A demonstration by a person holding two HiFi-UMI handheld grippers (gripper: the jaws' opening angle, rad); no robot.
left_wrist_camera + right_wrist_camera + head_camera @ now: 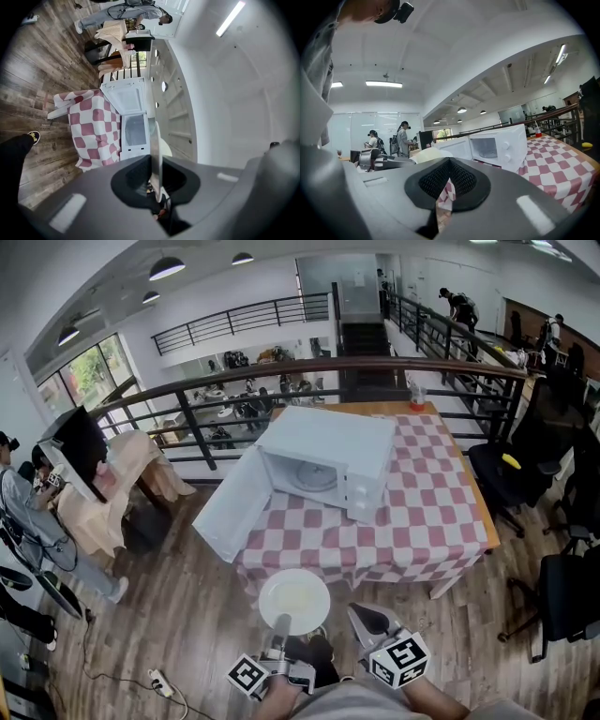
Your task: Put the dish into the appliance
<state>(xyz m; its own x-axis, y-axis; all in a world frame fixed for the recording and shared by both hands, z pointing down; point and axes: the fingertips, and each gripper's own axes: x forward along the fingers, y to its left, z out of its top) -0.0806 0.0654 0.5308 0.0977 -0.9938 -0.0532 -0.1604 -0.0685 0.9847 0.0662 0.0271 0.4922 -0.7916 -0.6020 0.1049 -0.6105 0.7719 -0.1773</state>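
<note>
The left gripper (281, 624) was clamped on the near rim of the white dish (293, 601), a round plate held out flat over the wooden floor (169, 615), just short of the table's near edge. In the left gripper view the jaws were pressed onto the dish (156, 140), which showed edge-on as a thin pale blade running up between them toward the microwave (133, 126). The right gripper (361, 615) hung just beside the dish on its right, apart from it, with its marker cube (400, 659) turned toward the camera. In the right gripper view its jaws (449, 176) were closed together with nothing between them; only a sliver of checked cloth showed through the narrow gap beneath the pads. A pale rounded shape to their left (423, 154) was probably the dish seen from the side, though the view was too poor to be sure. The white microwave (328, 451) stood on the table (422, 521), which was covered with a red-and-white checked cloth, near its left end. Its door (232, 507) was swung wide open to the left, past the table's edge, and a glass turntable (314, 476) lay in the open cavity. A red cup (417, 395) stood at the far edge of the table, well apart from the microwave.
</note>
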